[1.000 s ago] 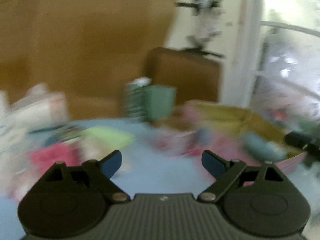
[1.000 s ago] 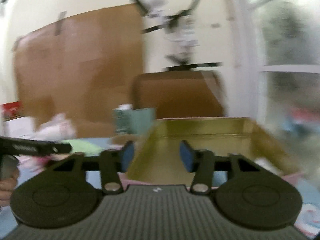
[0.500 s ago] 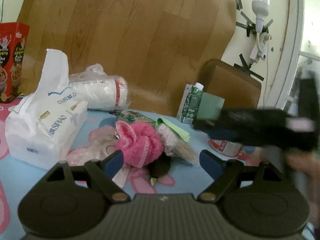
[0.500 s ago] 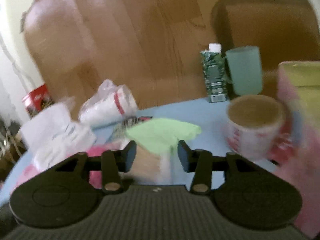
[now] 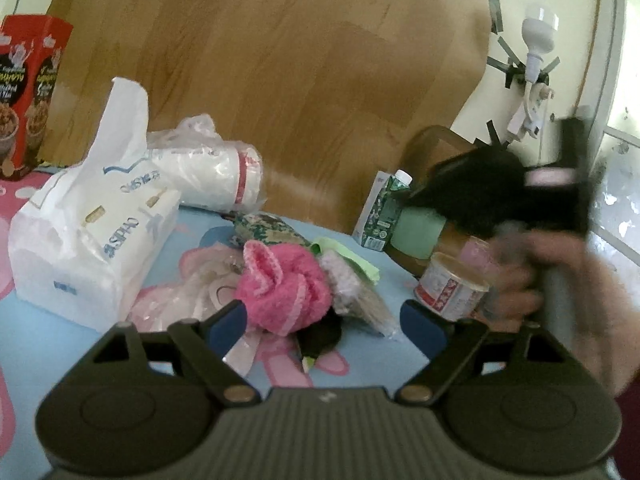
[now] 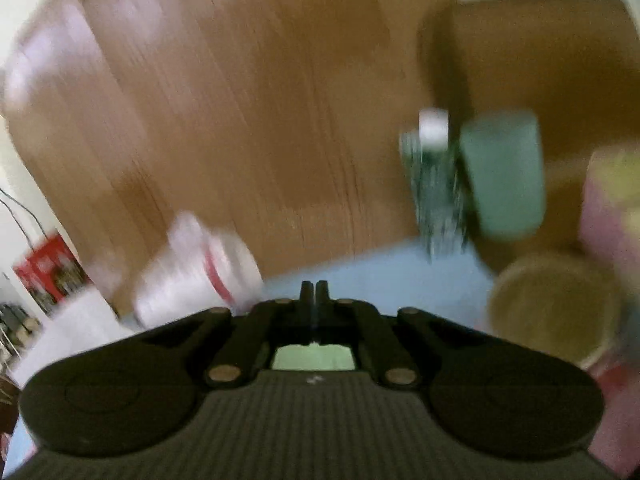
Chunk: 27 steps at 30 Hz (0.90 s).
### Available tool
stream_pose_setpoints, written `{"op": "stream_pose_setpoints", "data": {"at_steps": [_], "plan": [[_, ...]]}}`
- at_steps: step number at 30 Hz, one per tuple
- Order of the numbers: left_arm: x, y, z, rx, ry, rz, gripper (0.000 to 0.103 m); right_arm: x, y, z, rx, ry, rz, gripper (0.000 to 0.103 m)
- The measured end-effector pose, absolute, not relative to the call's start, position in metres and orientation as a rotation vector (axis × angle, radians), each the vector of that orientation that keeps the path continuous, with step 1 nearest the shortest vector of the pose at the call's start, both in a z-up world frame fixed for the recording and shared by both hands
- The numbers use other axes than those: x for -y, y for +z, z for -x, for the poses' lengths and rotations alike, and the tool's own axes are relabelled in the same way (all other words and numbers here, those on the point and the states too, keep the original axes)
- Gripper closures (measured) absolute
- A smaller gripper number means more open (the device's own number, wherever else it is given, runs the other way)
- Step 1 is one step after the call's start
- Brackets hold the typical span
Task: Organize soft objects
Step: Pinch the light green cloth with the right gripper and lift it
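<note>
Left wrist view looks along the left gripper (image 5: 324, 324), whose blue-padded jaws stand wide apart with nothing pressed between them. Just ahead of the gap, resting on the light blue table cover (image 5: 48, 340), lies a fluffy pink knitted item (image 5: 286, 292), bunched into a ball, nearer the left pad than the right and not touched by either. Against its right side sits a pale grey fuzzy piece (image 5: 352, 284) with a light green cloth (image 5: 352, 258) under and behind it, and something dark (image 5: 320, 334) pokes out beneath the pink bundle. To the left stands a white tissue pack (image 5: 84, 232); behind it lies a bagged stack of paper cups (image 5: 212, 176), and a red box (image 5: 28, 92) stands at the far left. On the right, a paper cup with red print (image 5: 450, 288) sits close to the right pad, with a green drink carton (image 5: 382, 212) and a pale green mug (image 5: 418, 230) behind. A blurred hand (image 5: 560, 280) holds the right gripper (image 6: 314, 294) at the right edge. Right wrist view is smeared by motion; its jaws have just been closing and now meet, fingertips together above the table cover. A patch of light green shows in the opening behind the fingers, though whether any cloth is pinched at the tips I cannot tell.
</note>
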State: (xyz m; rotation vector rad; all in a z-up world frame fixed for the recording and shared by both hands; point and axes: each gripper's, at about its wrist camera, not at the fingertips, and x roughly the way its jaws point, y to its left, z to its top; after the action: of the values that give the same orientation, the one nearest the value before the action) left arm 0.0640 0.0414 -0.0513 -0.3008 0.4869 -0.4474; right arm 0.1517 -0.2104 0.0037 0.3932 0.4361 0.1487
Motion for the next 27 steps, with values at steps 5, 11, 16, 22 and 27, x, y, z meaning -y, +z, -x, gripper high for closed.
{"op": "stream_pose_setpoints", "data": {"at_steps": [5,11,16,22,27], "plan": [[-0.046,-0.051,-0.063,-0.482,-0.401,0.325,0.015,0.218,0.027,-0.129,-0.412,0.178,-0.389,0.084],[-0.047,-0.050,-0.064,-0.474,-0.389,0.320,0.014,0.195,-0.011,-0.169,-0.636,0.168,-0.439,0.026],[-0.044,-0.052,-0.069,-0.504,-0.412,0.317,0.013,0.180,-0.033,-0.207,-0.706,0.095,-0.471,0.026],[-0.046,-0.053,-0.071,-0.514,-0.433,0.343,0.013,0.181,-0.047,-0.214,-0.749,0.059,-0.392,0.096],[-0.046,-0.054,-0.072,-0.514,-0.433,0.338,0.012,0.202,-0.018,-0.181,-0.595,0.054,-0.445,0.096]]}}
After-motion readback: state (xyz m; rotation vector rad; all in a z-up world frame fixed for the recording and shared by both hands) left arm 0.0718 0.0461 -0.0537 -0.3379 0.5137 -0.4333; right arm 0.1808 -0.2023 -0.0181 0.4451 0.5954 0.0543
